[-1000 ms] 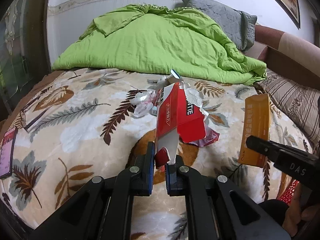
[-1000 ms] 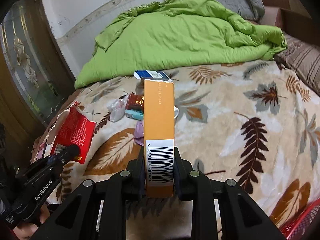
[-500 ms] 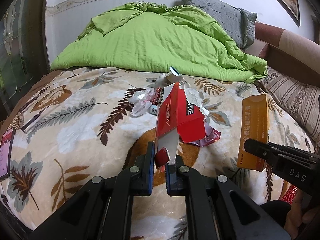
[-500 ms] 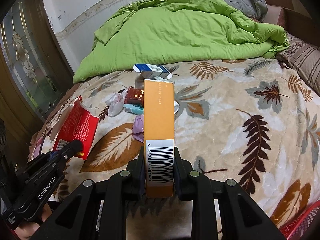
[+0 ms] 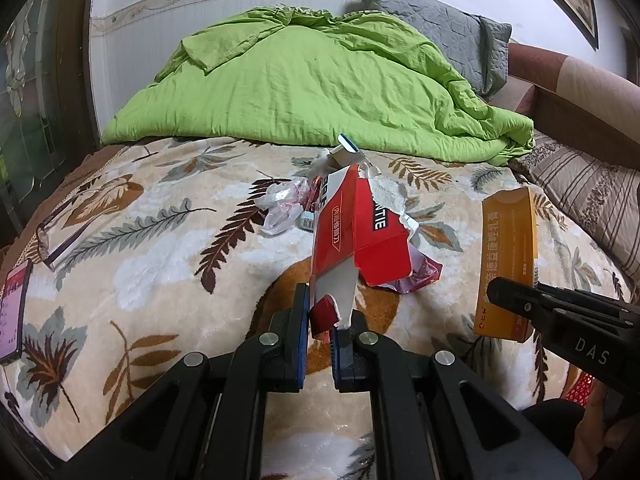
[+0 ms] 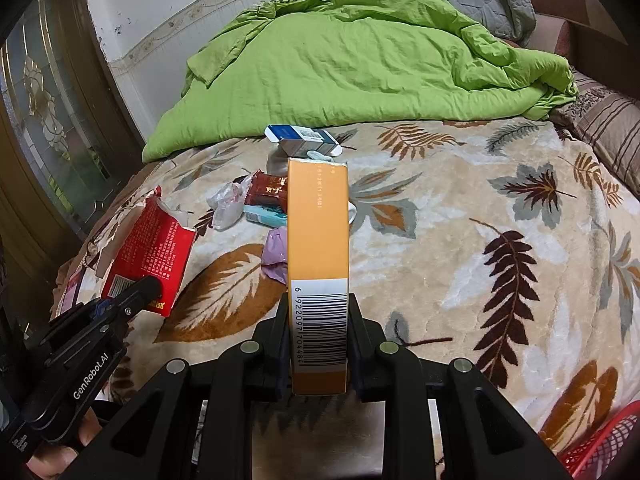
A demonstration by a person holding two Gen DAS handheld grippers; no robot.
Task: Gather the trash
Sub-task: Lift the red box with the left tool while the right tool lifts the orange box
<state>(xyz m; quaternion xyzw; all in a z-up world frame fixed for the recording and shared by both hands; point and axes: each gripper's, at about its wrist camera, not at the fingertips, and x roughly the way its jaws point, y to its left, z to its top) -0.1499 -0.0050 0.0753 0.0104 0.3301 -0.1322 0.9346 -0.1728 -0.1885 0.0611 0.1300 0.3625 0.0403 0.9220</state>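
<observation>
My left gripper (image 5: 323,312) is shut on a torn red carton (image 5: 352,236) and holds it upright above the bed; the carton also shows in the right wrist view (image 6: 150,256). My right gripper (image 6: 318,320) is shut on a tall orange box (image 6: 318,236), held upright; it also shows in the left wrist view (image 5: 507,264). A heap of trash lies on the leaf-patterned blanket (image 6: 500,220): a clear plastic wrapper (image 6: 226,204), a dark red snack packet (image 6: 267,190), a teal packet (image 6: 264,215), a purple wrapper (image 6: 274,258) and a blue-and-white box (image 6: 302,138).
A green duvet (image 5: 320,88) is piled at the back of the bed, with a grey pillow (image 5: 452,36) behind it. A striped pillow (image 5: 592,196) lies at the right. A red mesh basket (image 6: 600,444) shows at the lower right. A phone (image 5: 12,316) lies at the bed's left edge.
Both grippers have drawn back a little from the bed and risen slightly, each still holding its box. The trash heap has not moved.
</observation>
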